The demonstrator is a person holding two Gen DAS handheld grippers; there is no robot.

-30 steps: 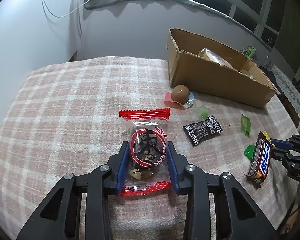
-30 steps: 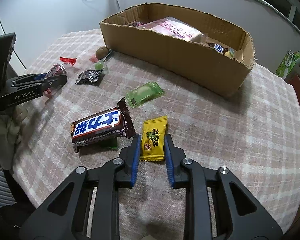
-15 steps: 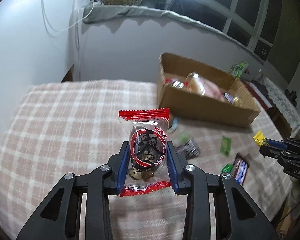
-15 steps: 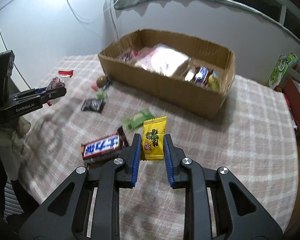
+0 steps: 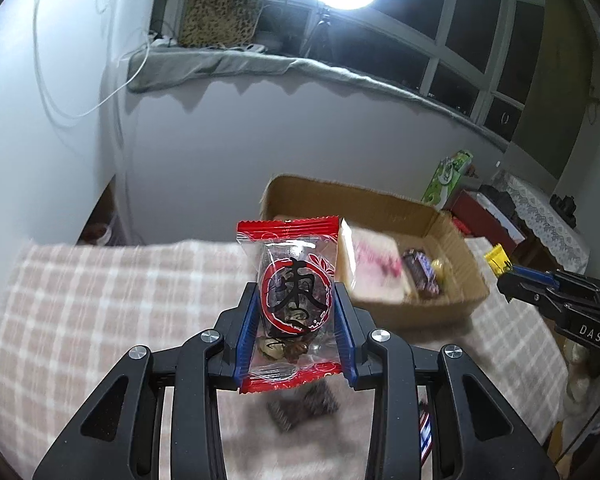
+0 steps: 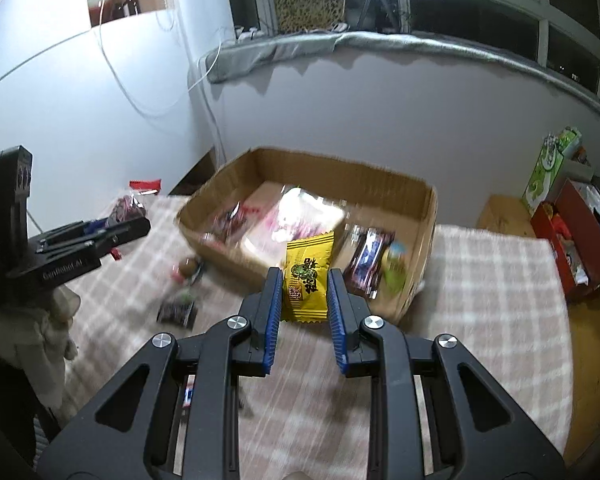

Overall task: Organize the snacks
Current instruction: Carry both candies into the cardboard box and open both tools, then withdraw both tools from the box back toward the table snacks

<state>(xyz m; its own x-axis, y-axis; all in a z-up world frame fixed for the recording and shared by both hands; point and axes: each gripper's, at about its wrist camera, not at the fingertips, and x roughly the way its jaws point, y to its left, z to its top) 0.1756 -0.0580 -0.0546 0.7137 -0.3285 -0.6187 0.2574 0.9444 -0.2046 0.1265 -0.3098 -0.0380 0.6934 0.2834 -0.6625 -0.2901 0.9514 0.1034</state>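
Left gripper [image 5: 296, 304], right gripper [image 6: 304, 294]: black frames, blue ribbed jaws, silver screws, white lettering on sides.

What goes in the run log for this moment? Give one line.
left gripper: shut on red-edged clear packet | right gripper: shut on yellow packet | both held above checked tablecloth | cardboard box: ahead, open

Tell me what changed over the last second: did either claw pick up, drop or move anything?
Both claws lifted their snacks off the checked tablecloth toward the cardboard box. The left claw raised the red-ended clear packet; the right claw raised the yellow packet, now in front of the box. Nothing was released or newly gripped. Both grips are unchanged, and the box and loose sweets stay put.
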